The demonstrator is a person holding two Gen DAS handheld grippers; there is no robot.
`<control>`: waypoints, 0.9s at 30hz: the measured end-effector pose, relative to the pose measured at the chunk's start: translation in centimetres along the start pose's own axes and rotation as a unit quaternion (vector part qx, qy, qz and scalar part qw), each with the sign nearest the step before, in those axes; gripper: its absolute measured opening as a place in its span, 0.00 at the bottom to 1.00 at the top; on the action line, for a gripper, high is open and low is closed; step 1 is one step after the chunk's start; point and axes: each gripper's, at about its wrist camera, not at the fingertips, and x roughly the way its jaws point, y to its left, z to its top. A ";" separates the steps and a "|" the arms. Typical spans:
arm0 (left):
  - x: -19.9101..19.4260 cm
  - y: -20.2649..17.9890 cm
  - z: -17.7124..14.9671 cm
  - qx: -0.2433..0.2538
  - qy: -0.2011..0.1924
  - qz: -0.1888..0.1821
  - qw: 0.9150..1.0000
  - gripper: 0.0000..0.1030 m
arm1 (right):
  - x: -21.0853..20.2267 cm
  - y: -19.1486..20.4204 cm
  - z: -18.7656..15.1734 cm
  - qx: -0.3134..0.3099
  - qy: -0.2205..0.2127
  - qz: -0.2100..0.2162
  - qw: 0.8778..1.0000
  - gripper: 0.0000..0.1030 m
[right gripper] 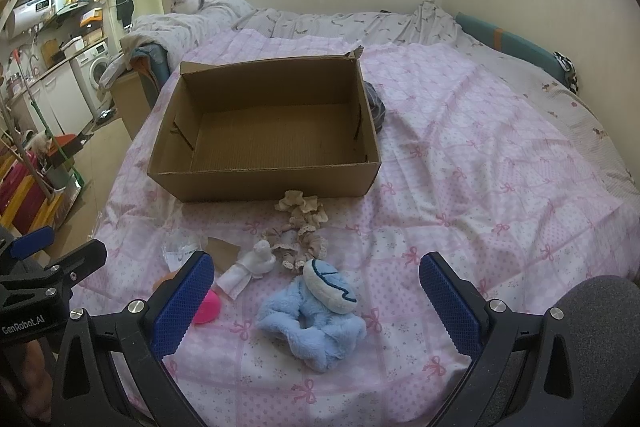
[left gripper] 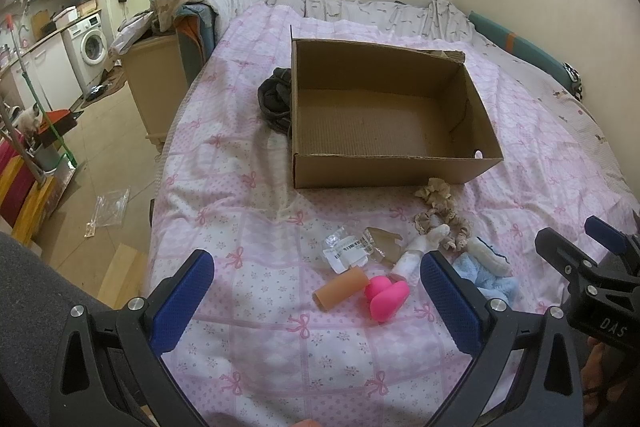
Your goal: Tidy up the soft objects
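Right tongs (right gripper: pixel 316 291) spread wide, empty, over the blue plush scrunchie (right gripper: pixel 312 323) on the bed (right gripper: pixel 480 187). Left tongs (left gripper: pixel 318 287) also wide, empty — pink toy (left gripper: pixel 386 297) and tan tube (left gripper: pixel 340 287) between the fingers. White sock (right gripper: pixel 250 267) and beige scrunchies (right gripper: pixel 298 227) just beyond. Cardboard box (right gripper: pixel 264 183) behind them, open, nothing inside — dark cloth (left gripper: pixel 276 99) against its side.

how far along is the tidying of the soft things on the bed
Nothing looks done: the cardboard box is empty. Nothing in hand: the left gripper and right gripper hover open. Left to do: the blue plush, beige scrunchies, white socks and pink toy lie on the bedspread.
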 end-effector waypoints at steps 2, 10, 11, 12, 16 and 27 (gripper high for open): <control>0.0 0.0 0.0 0.001 0.001 0.000 1.000 1.00 | 0.0 0.0 0.0 0.000 0.000 0.000 1.000 1.00; 0.0 0.0 0.0 0.000 0.001 0.000 1.000 1.00 | 0.0 0.0 0.0 0.000 0.000 0.000 1.000 1.00; 0.0 0.0 0.0 0.000 0.001 0.000 1.000 1.00 | 0.0 0.0 0.0 0.000 0.000 0.000 1.000 1.00; 0.0 0.0 0.0 0.001 0.001 0.000 1.000 1.00 | 0.0 0.0 0.0 0.000 0.000 0.000 1.000 1.00; 0.0 0.1 0.0 0.001 0.001 0.000 1.000 1.00 | 0.0 0.0 0.0 0.000 0.000 0.000 1.000 1.00; 0.3 0.5 0.3 -0.009 0.023 -0.010 1.000 1.00 | 0.1 0.3 0.4 -0.005 0.005 0.007 1.000 1.00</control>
